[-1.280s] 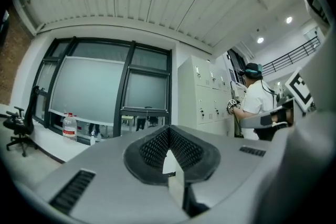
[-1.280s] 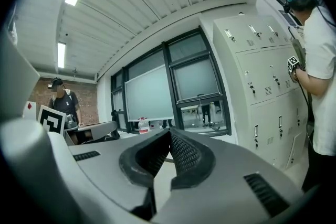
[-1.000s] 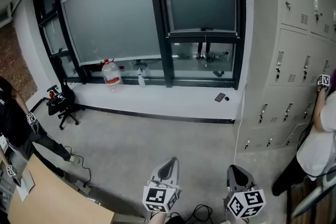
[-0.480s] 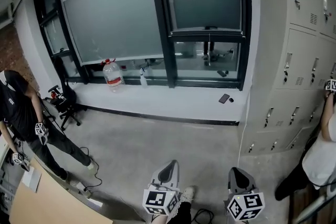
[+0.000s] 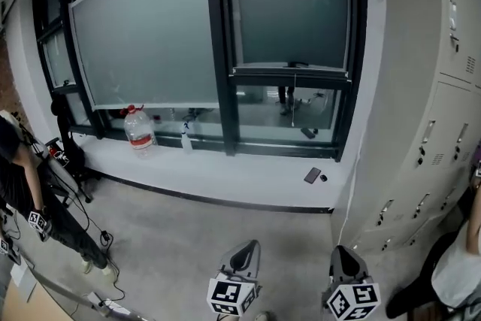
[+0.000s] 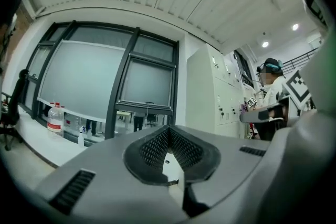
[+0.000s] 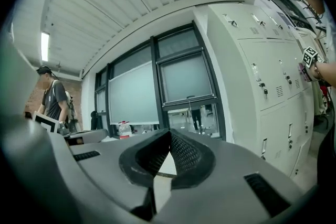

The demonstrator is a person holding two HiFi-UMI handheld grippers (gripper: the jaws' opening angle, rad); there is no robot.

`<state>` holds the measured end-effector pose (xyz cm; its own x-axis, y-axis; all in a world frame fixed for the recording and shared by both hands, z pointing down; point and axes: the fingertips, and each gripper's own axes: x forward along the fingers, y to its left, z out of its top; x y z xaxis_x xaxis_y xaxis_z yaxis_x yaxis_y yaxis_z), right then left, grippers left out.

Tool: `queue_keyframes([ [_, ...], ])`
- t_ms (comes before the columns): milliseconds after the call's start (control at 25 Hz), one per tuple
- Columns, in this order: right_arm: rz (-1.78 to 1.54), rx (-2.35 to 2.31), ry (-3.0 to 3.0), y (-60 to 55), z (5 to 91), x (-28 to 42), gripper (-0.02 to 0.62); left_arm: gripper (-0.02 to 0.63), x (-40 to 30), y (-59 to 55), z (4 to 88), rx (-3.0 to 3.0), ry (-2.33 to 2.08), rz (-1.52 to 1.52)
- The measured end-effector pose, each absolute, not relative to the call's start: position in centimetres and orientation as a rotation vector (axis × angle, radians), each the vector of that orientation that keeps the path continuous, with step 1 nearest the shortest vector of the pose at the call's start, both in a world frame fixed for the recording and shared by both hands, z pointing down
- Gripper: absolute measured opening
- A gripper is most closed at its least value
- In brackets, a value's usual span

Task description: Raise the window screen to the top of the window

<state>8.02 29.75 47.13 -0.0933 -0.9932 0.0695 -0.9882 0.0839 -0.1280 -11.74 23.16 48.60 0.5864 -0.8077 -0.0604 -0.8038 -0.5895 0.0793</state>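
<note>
Here both claws sit at the bottom edge of the head view, well short of the window. The left claw (image 5: pixel 246 246) points ahead over the grey floor (image 5: pixel 173 233), its jaws pressed together with nothing between them; its own view shows the two dimpled pads meeting in a closed V. The right claw (image 5: pixel 342 252) is just beside it, level with it, and it too is closed and empty. Each carries its marker cube at the rear.

The window screen (image 5: pixel 291 11) covers the upper part of the narrow right-hand window, inside a black frame. Its bottom bar (image 5: pixel 291 71) lies across the window at about mid-height, with clear glass below it, and a thin cord (image 5: pixel 294 92) hangs down from the middle of that bar. To the left, the wide window (image 5: pixel 143 34) has a similar grey covering that ends a little above the sill.

A white sill (image 5: pixel 225 171) runs beneath both windows. On it stand a large water bottle (image 5: pixel 139 130) with a red cap at the left and a small spray bottle (image 5: pixel 186 139) near it. A dark phone (image 5: pixel 313 175) lies flat toward the right end, with a small dark object (image 5: pixel 324 178) just beside it; what that is cannot be made out.

Pale lockers (image 5: pixel 428 109) fill the right side, next to the window frame. A person in black (image 5: pixel 22 188) stands at the far left edge, and a person in a white top (image 5: pixel 460 267) shows at the lower right corner.
</note>
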Motion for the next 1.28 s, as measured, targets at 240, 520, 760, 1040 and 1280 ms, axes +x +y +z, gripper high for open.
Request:
queue_keyframes([
  [240,-0.234,-2.068,2.301,22.5,46.4,6.9,0.006,0.003,-13.1,15.7,48.1,2.743,-1.438,-0.131],
  [520,-0.283,-2.111,2.280,15.4,47.6,9.6,0.006,0.003,-12.4,8.3,49.8,2.686,-1.450,-0.095],
  [760,-0.314,-2.113,2.271,5.9,49.0,12.6,0.006,0.003,-9.2,-0.3,50.2,2.693,-1.404,-0.132],
  [1040,-0.239,-2.075,2.322,-8.6,46.3,16.7,0.006,0.003,-4.7,-14.7,44.9,2.789,-1.442,-0.181],
  [1280,-0.280,-2.036,2.330,-16.8,46.2,19.3,0.006,0.003,-3.1,-22.1,43.4,2.788,-1.510,-0.122],
])
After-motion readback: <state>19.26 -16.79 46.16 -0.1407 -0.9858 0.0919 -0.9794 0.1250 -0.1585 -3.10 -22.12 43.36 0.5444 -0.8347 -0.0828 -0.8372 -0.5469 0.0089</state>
